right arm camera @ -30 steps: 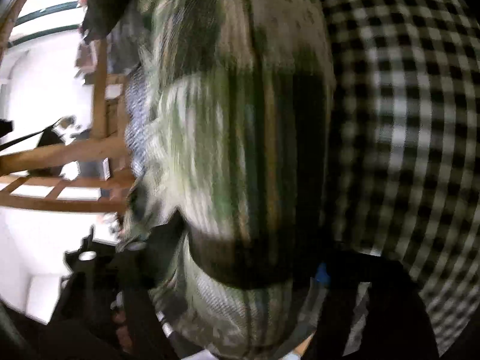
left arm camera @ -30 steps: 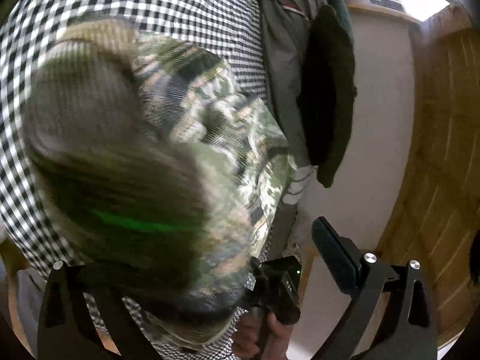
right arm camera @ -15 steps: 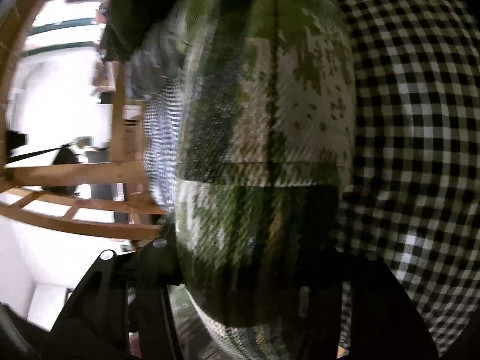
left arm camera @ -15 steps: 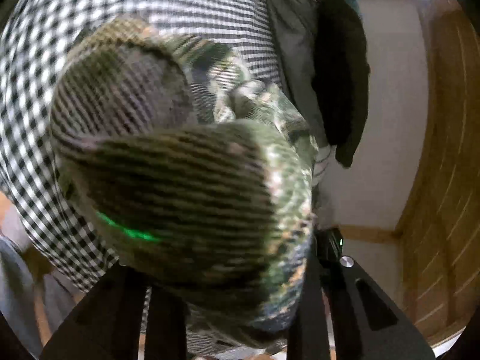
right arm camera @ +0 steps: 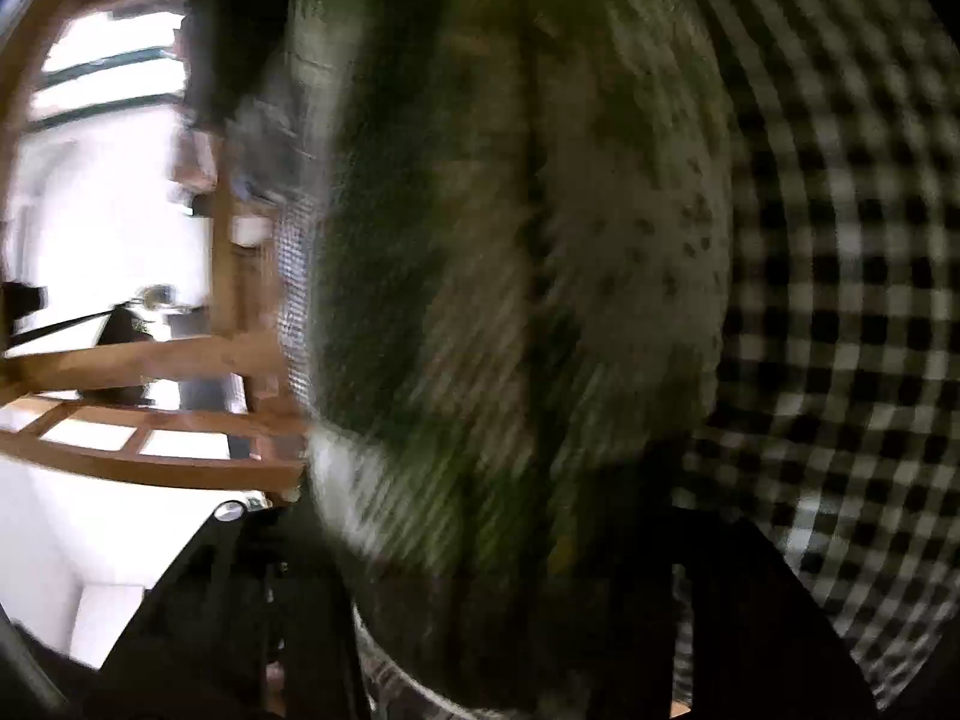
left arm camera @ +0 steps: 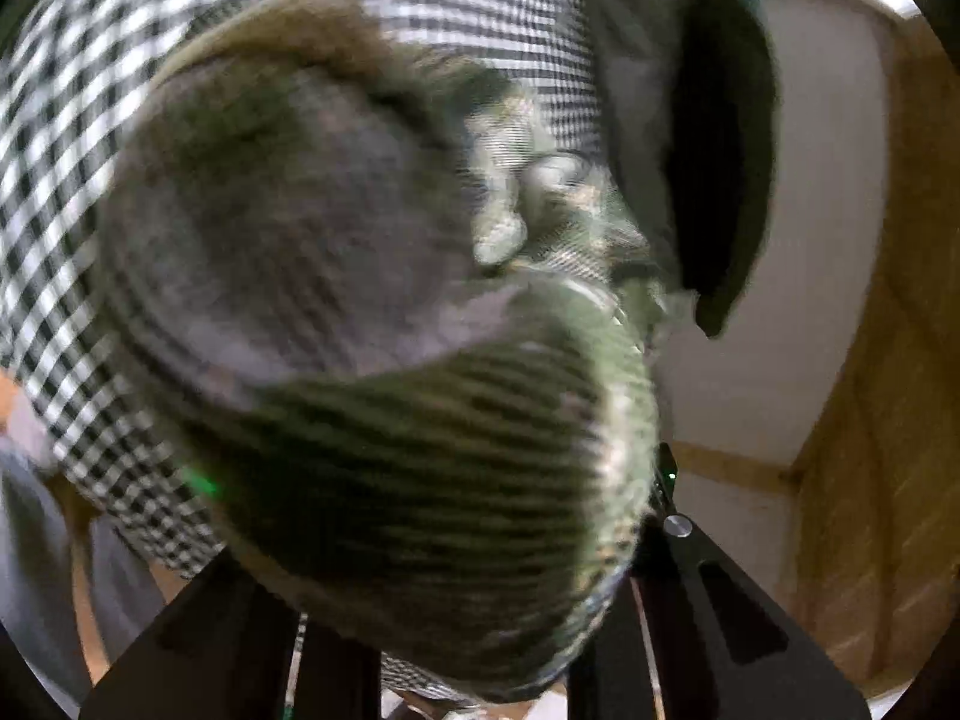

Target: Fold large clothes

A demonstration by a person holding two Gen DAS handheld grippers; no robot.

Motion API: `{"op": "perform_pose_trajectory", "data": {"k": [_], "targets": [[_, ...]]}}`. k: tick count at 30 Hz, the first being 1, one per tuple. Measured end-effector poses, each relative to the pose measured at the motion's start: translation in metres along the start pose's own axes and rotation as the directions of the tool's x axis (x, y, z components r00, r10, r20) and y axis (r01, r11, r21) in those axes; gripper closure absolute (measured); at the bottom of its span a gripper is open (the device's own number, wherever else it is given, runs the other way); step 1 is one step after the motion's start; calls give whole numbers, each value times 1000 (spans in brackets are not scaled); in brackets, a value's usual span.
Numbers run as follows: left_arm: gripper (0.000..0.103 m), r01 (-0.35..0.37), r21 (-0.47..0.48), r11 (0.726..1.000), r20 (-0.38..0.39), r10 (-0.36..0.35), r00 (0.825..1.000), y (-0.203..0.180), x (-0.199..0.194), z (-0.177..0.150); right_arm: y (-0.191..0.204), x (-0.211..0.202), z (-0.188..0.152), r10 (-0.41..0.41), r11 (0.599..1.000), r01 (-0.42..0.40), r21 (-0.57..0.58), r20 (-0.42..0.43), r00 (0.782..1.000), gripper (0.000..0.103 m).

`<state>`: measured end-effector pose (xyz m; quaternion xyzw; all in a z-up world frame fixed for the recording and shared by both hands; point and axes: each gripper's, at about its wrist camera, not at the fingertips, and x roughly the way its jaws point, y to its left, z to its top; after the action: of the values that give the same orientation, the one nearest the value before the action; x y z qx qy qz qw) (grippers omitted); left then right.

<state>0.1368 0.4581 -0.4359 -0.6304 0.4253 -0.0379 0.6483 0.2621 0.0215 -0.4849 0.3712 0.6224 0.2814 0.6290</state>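
A large green plaid garment (left arm camera: 360,300) lies bunched on a black-and-white checked cloth (left arm camera: 60,180). In the left wrist view a thick fold of it bulges up between the fingers of my left gripper (left arm camera: 456,588). Those jaws are closing and stand narrow, pinching the fold. In the right wrist view the same garment (right arm camera: 480,240) fills the gap of my right gripper (right arm camera: 516,588). Its jaws are closing too, with the cloth pressed against both fingers. The checked cloth (right arm camera: 840,300) lies to the right. Both views are blurred and the fingertips are hidden under fabric.
Dark clothes (left arm camera: 720,150) hang at the back right of the left wrist view, in front of a pale wall and a wooden panel (left arm camera: 900,360). A wooden frame (right arm camera: 150,360) and bright windows sit left of the garment in the right wrist view.
Both grippers went from wide open to closed in on folds of the green garment. The cloth has bunched up and risen a little closer to both cameras.
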Motion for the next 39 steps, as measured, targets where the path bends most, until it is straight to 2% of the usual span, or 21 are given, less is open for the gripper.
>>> {"op": "perform_pose_trajectory", "data": {"k": [4,6,8,10,11,14,17,23,29,35,39], "targets": [[90,19,104,994,32,-22,999,-31,-9,3,24,-14,2,54,998,-52,-36,68,996,66],[90,38,93,995,32,-41,999,-30,-16,5,22,-7,7,52,998,-51,-21,76,996,66],[90,9,77,997,24,-11,1000,-21,-11,12,-1,9,13,41,999,-42,21,44,998,66],[91,-11,44,999,8,10,1000,-8,-12,12,-4,30,25,28,997,-30,73,26,999,66],[91,-7,47,999,4,6,1000,-9,-13,12,-3,29,20,37,997,-40,73,36,999,67],[91,3,132,991,6,-4,1000,-36,-17,18,25,16,18,71,997,-73,15,82,994,67],[91,40,146,988,5,-41,999,-55,-23,26,47,-5,16,109,994,-111,11,119,987,67],[91,80,183,980,-17,-79,997,-86,-28,43,81,-18,31,132,991,-134,-4,164,978,67],[91,99,227,969,-55,-89,995,-127,-31,69,125,-37,50,115,993,-111,-30,203,972,67],[91,125,288,949,-95,-101,990,-169,-42,93,169,-74,78,101,992,-80,-93,241,965,67],[91,174,352,920,-122,-139,983,-201,-24,113,200,-104,102,109,985,-66,-160,277,955,67]]}}
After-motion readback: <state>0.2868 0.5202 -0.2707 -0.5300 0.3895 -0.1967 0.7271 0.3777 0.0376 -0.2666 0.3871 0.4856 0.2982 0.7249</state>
